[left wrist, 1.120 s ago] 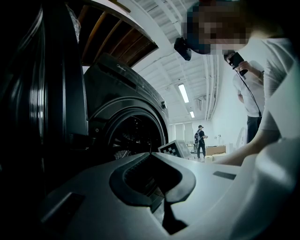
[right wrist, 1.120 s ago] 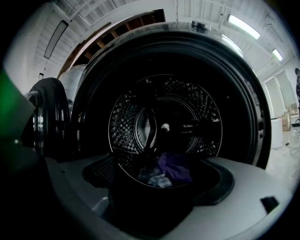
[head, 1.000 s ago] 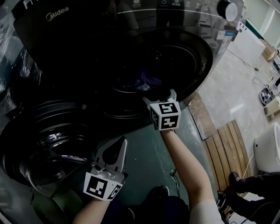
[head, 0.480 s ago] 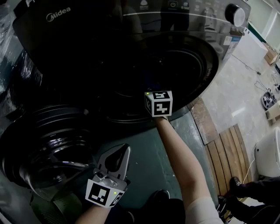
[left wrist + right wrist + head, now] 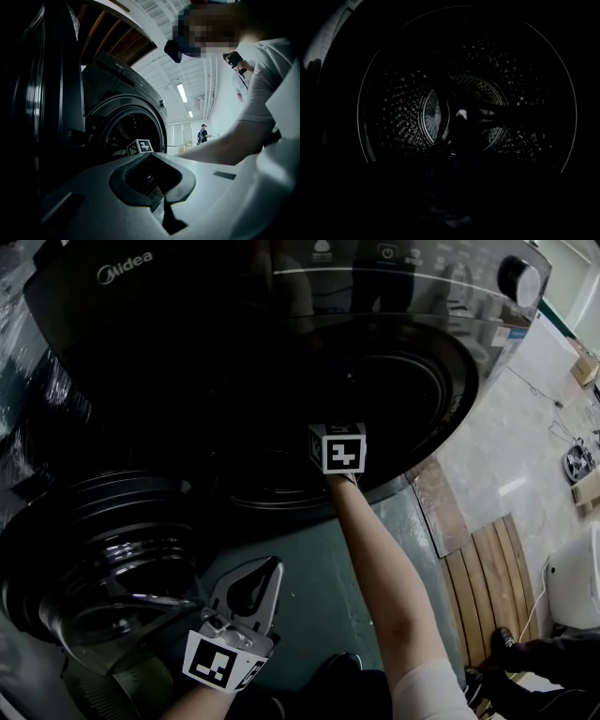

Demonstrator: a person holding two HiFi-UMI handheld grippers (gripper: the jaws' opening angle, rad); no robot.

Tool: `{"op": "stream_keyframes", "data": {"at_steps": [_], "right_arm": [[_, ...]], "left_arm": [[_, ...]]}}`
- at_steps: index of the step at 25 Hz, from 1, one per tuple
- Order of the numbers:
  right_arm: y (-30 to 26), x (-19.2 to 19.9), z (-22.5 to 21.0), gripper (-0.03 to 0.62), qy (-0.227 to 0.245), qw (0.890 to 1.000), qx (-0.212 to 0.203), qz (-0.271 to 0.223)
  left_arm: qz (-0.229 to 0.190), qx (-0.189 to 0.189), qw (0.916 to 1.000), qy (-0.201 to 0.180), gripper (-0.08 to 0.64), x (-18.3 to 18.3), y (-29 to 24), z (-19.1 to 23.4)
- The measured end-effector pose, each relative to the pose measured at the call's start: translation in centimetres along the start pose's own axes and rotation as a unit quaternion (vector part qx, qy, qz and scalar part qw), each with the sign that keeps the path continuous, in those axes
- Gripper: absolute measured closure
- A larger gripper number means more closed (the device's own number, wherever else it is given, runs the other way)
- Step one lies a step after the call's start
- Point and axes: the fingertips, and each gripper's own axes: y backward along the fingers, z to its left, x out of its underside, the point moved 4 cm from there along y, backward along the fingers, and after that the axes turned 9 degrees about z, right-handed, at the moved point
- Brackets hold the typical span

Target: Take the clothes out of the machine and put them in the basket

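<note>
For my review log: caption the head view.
Right gripper, jaws just closing, grasp unseen, reaching into the washer drum; shut left gripper beside the open door.

The inside of the drum (image 5: 396, 117) is viewed head-on in very low light, framed by the thin bright arc of the door opening's rim (image 5: 359, 117); its wall is seen as rows of small glinting dimples. A round back plate (image 5: 432, 112) is noted at the centre, lit mainly on its left side, with a small pale spot (image 5: 461, 113) near its middle and dark bars crossing it. A pale strip (image 5: 326, 37) is recorded at the upper left outside the rim, and the lower half is rendered almost black, with only a faint greyish form (image 5: 450, 219) at bottom centre that cannot be identified.
</note>
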Motion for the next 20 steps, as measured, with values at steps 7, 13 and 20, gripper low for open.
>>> {"op": "stream_keyframes", "data": {"at_steps": [7, 13, 20], "right_arm": [[-1.9, 0.9, -0.3, 0.250, -0.005, 1.000, -0.001, 0.022], [-2.3, 1.2, -0.8, 0.347, -0.013, 1.000, 0.001, 0.012], [-2.4, 1.5, -0.6, 0.541, -0.001, 1.000, 0.015, 0.019]], "left_arm": [[0.005, -0.005, 1.0000, 0.004, 0.538, 0.2, -0.2, 0.5], [0.007, -0.004, 1.0000, 0.001, 0.538, 0.3, -0.2, 0.5], [0.008, -0.002, 1.0000, -0.003, 0.538, 0.4, -0.3, 0.2]]}}
